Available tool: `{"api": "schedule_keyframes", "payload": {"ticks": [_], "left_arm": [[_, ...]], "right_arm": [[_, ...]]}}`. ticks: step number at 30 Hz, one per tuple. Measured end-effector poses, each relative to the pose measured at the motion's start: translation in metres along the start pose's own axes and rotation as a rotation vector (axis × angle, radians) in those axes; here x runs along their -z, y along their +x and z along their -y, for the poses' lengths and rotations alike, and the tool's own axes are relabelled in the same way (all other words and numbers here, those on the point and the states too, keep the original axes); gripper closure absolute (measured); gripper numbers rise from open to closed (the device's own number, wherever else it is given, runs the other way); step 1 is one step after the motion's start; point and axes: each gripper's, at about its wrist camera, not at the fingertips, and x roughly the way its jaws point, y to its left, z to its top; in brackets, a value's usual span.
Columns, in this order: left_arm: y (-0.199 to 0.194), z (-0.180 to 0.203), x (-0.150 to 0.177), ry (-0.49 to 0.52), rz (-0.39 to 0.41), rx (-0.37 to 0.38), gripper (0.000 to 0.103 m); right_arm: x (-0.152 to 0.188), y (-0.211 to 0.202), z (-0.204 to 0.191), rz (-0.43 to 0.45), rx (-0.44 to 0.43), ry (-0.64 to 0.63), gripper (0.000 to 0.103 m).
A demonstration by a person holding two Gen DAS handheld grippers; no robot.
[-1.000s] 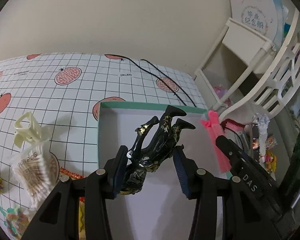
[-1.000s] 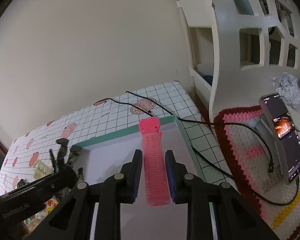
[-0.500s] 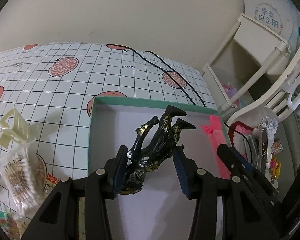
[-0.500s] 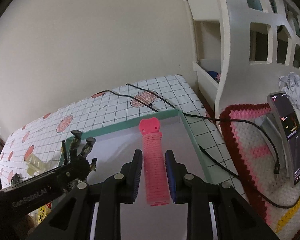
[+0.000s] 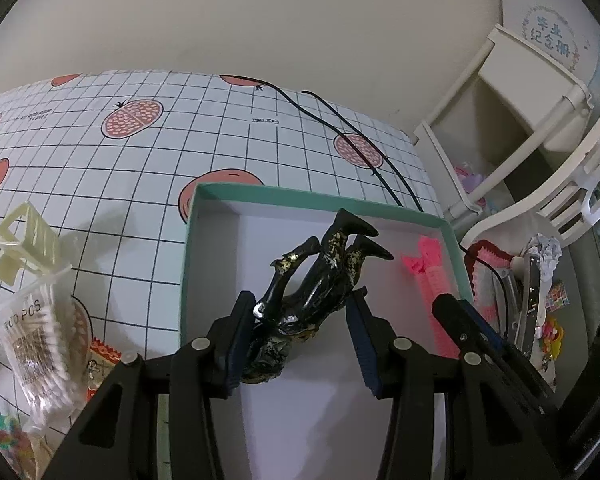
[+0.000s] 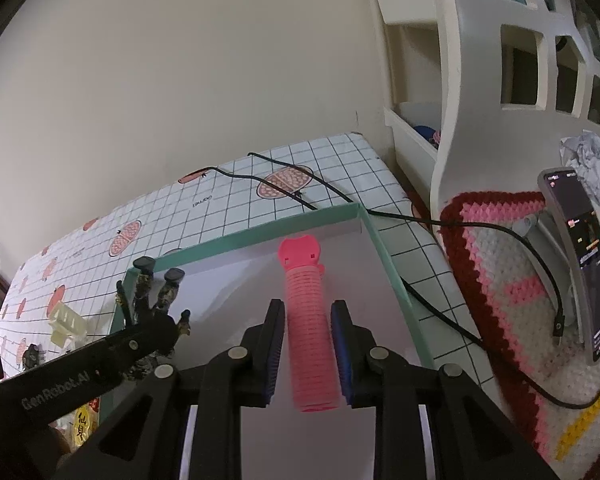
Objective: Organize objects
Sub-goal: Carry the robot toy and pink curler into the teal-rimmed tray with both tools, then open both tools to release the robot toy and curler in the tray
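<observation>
My left tool point(image 5: 302, 334) has its two blue-padded fingers closed on a black hair claw clip point(image 5: 314, 284) flecked with gold, whose curved prongs point away from me over the white floor of the teal-rimmed box point(image 5: 300, 196). My right tool point(image 6: 309, 346) grips a pink hair roller point(image 6: 307, 328) lengthwise between its pads, the roller's flat pink end forward and low over the same box, near its right wall; whether it touches the floor I cannot tell. The box sits on the counter point(image 5: 148, 152), covered in a grid cloth printed with red fruit, and a black cable point(image 6: 420, 222) runs across the cloth past the box's far right corner. Left of the box lie a cream claw clip point(image 5: 24, 240) and a clear bag of cotton swabs point(image 5: 32, 348). To the right, a phone point(image 6: 584, 260) stands propped on a crocheted mat point(image 6: 512, 276).
</observation>
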Motion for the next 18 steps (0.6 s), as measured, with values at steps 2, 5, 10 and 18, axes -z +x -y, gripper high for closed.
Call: {"api": "schedule_keyframes", "payload": {"ticks": [2,5,10,18], "left_arm": [[0.000,-0.001,0.000,-0.005,-0.004,0.000,0.055],[0.000,-0.003,0.000,-0.013,-0.009,-0.007,0.055],[-0.002,-0.003,0.000,-0.018,-0.019,0.008,0.047],[-0.016,0.001,0.000,0.003,-0.001,0.010,0.047]], "right_arm": [[0.001,-0.001,0.002,-0.003,-0.003,0.003,0.076],[0.001,0.001,0.003,-0.015,-0.007,0.012,0.075],[0.002,0.001,0.002,-0.021,-0.015,0.030,0.075],[-0.002,-0.003,0.004,-0.013,-0.022,0.037,0.075]]}}
